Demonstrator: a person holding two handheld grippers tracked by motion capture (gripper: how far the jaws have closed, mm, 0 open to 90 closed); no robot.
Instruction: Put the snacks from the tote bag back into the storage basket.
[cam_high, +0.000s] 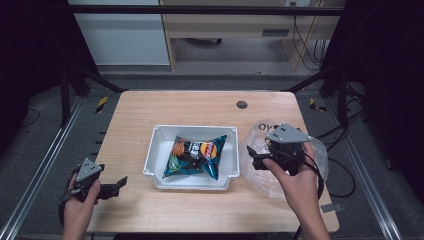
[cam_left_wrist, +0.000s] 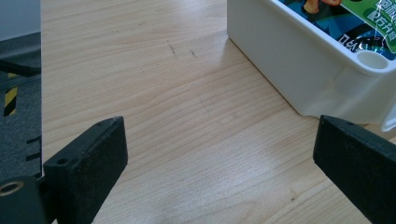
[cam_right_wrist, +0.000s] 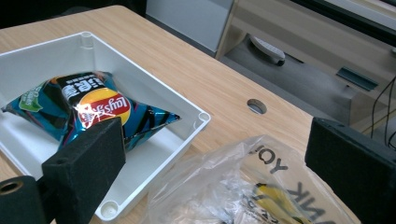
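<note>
Clear crinkled plastic bag (cam_right_wrist: 243, 186) (black lettering) lies under the wide-open, empty right claw (cam_right_wrist: 210, 163).

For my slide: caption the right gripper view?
Open right claw above a clear plastic bag, chip bag in the white bin.

Two black handheld grippers, bare forearms

Left gripper (cam_high: 121, 182) and right gripper (cam_high: 249, 152) each carry a grey three-cornered plate, square black fingers (cam_right_wrist: 86, 161) and a black trailing cable.

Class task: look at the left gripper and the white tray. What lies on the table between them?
Nothing: bare wooden table separates the open left gripper from the white tray, as the left gripper view and the high view show.
</note>
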